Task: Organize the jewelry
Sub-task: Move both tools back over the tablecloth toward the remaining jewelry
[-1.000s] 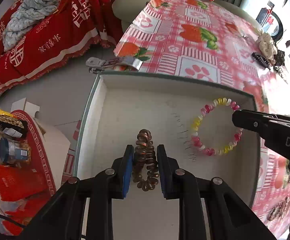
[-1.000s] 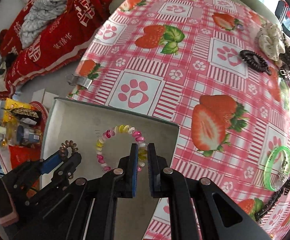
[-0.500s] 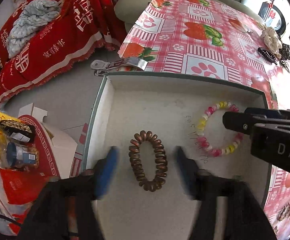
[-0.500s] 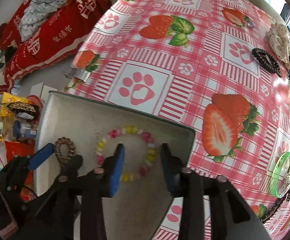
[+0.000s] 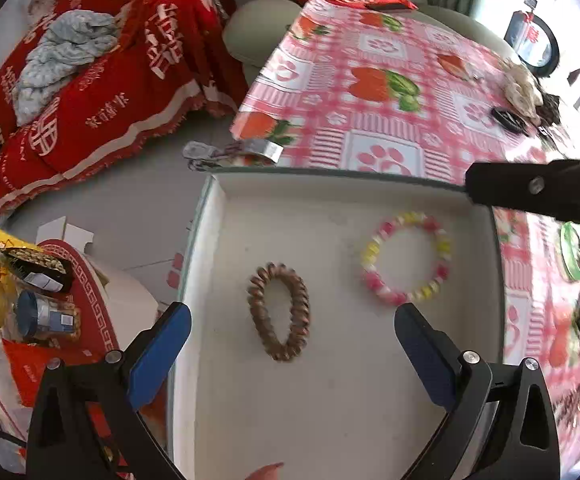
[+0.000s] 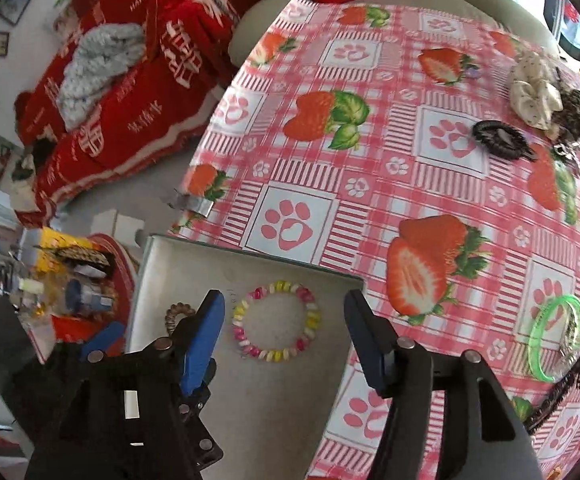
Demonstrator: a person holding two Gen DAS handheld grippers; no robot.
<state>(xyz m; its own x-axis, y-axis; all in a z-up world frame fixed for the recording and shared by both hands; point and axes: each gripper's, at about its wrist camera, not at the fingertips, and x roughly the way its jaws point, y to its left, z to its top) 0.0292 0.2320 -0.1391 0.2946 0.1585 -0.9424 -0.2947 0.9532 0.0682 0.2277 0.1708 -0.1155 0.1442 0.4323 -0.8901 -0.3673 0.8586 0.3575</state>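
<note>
Both grippers hang empty above the tray (image 5: pixel 218 240).
Left gripper (image 5: pixel 291 344) is opening, already spread wide over the brown coil hair tie (image 5: pixel 280 312) without touching it; right gripper (image 6: pixel 284 330) is opening around the pink-and-yellow bead bracelet (image 6: pixel 276 322), which lies loose on the tray floor.

A second ago the left gripper (image 5: pixel 290 344) was clamped on the brown spiral hair tie (image 5: pixel 280 312); its jaws are now wide apart and opening, the tie lying free in the tray (image 5: pixel 329 420). The right gripper (image 6: pixel 284 332) has likewise released the pink-and-yellow bracelet (image 6: pixel 276 320), jaws opening, and risen clear.
</note>
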